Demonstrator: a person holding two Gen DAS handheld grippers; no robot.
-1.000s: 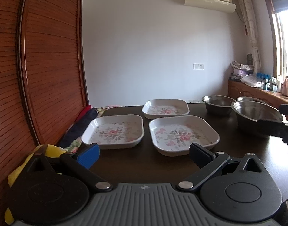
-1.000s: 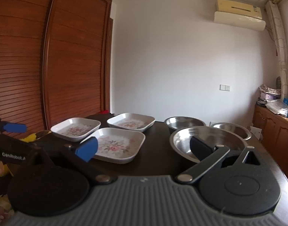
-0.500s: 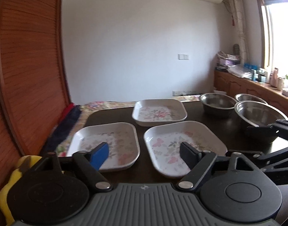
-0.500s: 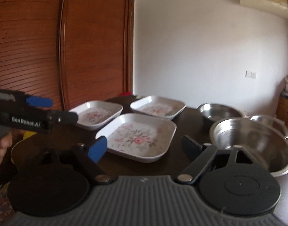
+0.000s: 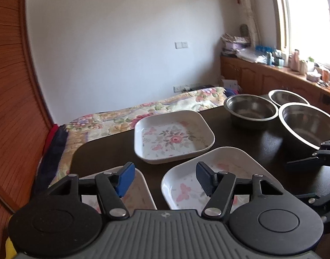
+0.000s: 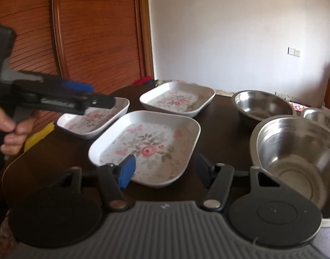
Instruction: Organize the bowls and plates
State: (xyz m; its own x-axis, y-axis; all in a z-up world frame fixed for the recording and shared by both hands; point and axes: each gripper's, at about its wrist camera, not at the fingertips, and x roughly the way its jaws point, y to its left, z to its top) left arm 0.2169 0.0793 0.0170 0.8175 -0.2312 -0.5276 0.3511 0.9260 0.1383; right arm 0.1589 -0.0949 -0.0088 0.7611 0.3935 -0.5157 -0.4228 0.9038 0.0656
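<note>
Three white square plates with a flower print lie on the dark table (image 5: 240,138): a far plate (image 5: 173,137), a near right plate (image 5: 221,168) and a near left plate (image 5: 139,191), half hidden by my tool. My left gripper (image 5: 165,179) hovers over the gap between the two near plates. Its jaws are closing with nothing between them. My right gripper (image 6: 166,170) hangs over the front rim of the near plate (image 6: 147,144), jaws closing, pads off the rim. Three steel bowls stand to the right: a large bowl (image 6: 298,151), a middle bowl (image 6: 262,105) and a small bowl (image 6: 320,116).
A person's hand (image 6: 11,129) holds the left gripper (image 6: 102,95) above the left plate (image 6: 93,118). A wooden slatted door (image 6: 89,32) stands on the left. Behind the table is a floral bedspread (image 5: 143,112), and a cluttered wooden counter (image 5: 283,73) runs under the window.
Both grippers have moved forward over the table, so plates and bowls look larger. Both pairs of jaws have narrowed. The left gripper has come over the left plate in the right wrist view.
</note>
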